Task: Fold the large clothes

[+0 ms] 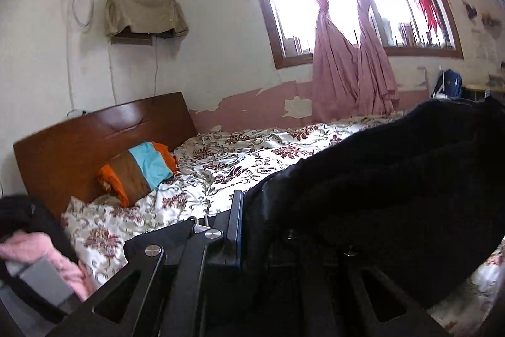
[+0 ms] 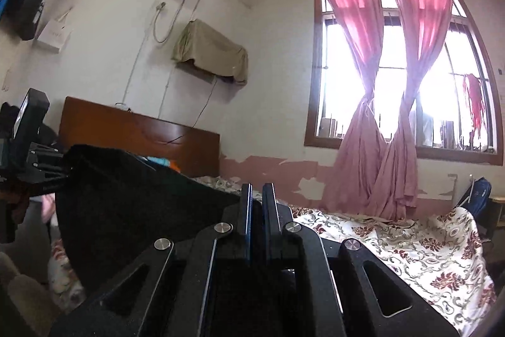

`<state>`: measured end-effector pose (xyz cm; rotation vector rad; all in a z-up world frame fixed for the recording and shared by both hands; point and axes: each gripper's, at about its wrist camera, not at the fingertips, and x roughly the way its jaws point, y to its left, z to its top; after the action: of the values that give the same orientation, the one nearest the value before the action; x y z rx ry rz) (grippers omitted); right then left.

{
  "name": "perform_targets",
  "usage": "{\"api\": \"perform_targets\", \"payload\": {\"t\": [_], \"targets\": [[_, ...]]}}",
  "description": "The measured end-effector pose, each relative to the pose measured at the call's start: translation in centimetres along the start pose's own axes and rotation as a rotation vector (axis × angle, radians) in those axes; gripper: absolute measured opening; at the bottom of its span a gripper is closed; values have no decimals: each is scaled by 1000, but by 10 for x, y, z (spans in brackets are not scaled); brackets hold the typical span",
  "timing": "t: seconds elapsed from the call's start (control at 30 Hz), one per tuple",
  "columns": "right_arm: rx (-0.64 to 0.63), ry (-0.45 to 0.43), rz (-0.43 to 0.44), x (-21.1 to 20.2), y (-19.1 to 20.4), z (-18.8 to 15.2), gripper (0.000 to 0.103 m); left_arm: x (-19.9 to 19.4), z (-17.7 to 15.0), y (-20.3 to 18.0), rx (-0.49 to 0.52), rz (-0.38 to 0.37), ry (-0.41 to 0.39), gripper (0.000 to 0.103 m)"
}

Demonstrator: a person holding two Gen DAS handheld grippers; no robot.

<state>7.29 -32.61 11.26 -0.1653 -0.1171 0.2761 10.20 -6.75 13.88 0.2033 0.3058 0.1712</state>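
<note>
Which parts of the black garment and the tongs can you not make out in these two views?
- Left wrist view: black garment covers the left tongs' right finger; its far end is cut off by the edge.
- Right wrist view: right tongs nearly shut; cloth between them too dark to confirm.

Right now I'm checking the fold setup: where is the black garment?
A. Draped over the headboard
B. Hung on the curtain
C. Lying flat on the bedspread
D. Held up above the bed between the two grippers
D: the black garment stretches from the left gripper toward the right gripper, above the floral bedspread.
</note>
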Motion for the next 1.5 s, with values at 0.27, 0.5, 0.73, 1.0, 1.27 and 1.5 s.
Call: {"api": "perform_targets", "payload": {"t": [0.27, 0.5, 0.73, 1.0, 1.27, 1.5], "targets": [[14, 39, 30, 102, -20, -30, 5, 78, 17, -25, 34, 26, 54, 8], [-27, 119, 54, 188, -17, -49, 5, 165, 15, -18, -27, 32, 186, 8], [0, 250, 34, 210, -27, -65, 8, 253, -14, 1, -134, 14, 358, 8], [88, 533, 170, 243, -32, -124, 50, 301, -42, -10, -130, -72, 451, 9], [122, 625, 235, 236, -22, -145, 54, 290, -37, 8, -148, -136, 434, 15], [115, 643, 277, 208, -18, -141, 66, 267, -27, 26, -184, -137, 425, 22]]}}
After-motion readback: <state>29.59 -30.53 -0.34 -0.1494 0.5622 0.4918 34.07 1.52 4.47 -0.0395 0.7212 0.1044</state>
